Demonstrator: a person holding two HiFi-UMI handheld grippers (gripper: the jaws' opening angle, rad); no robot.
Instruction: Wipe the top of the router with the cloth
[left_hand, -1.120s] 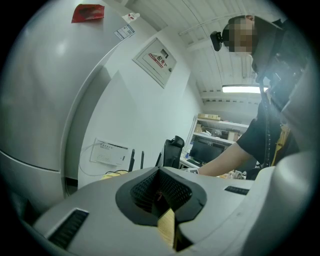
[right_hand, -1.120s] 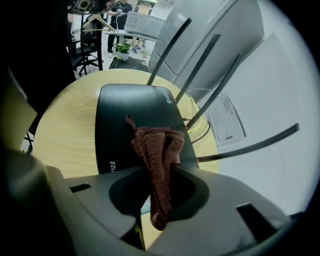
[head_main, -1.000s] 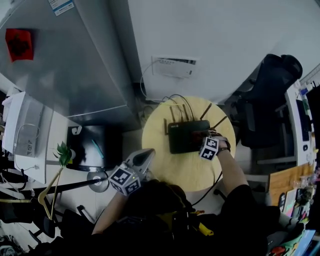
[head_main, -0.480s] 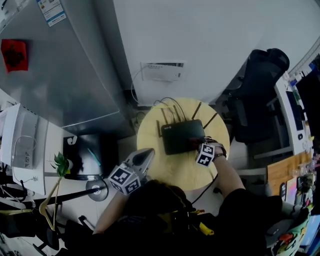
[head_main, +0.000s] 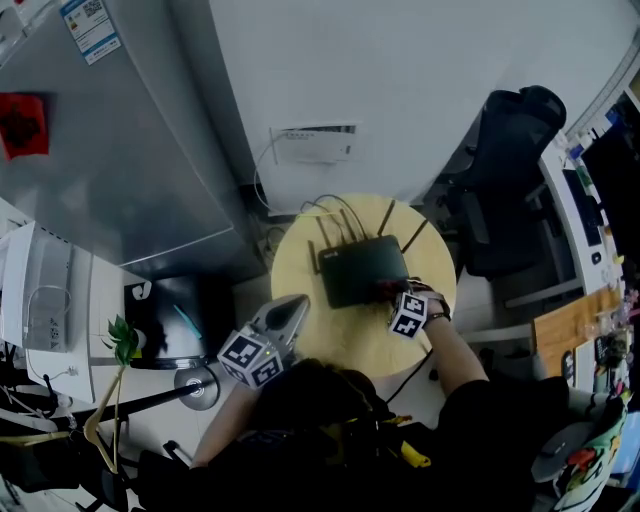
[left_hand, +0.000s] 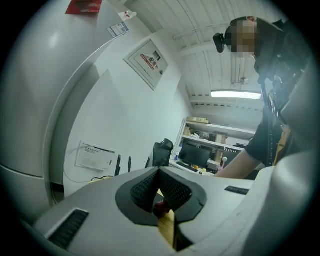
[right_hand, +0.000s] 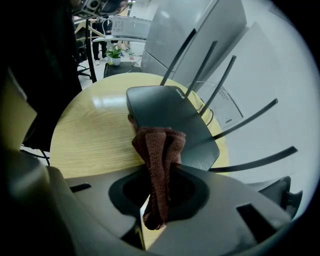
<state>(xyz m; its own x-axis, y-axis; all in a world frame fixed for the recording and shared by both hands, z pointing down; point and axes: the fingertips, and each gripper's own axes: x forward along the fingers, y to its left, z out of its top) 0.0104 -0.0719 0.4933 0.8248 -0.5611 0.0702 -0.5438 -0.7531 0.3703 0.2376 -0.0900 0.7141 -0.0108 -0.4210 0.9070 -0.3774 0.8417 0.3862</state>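
The right gripper (head_main: 388, 291) has slipped back to the router's (head_main: 362, 270) near right edge, jaws clamped on the brown cloth (right_hand: 159, 147), which the head view barely shows, while the left gripper (head_main: 297, 306), jaws pressed together on nothing, hangs at the round table's (head_main: 330, 335) left edge.

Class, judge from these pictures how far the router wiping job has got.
Done: the cloth is picked up; the right gripper is shut on it. In hand: the cloth touches the router's near edge. Left: the sweep across the dark top toward the antennas; nothing shows which parts are already wiped. The left gripper is shut, empty, away from the router.
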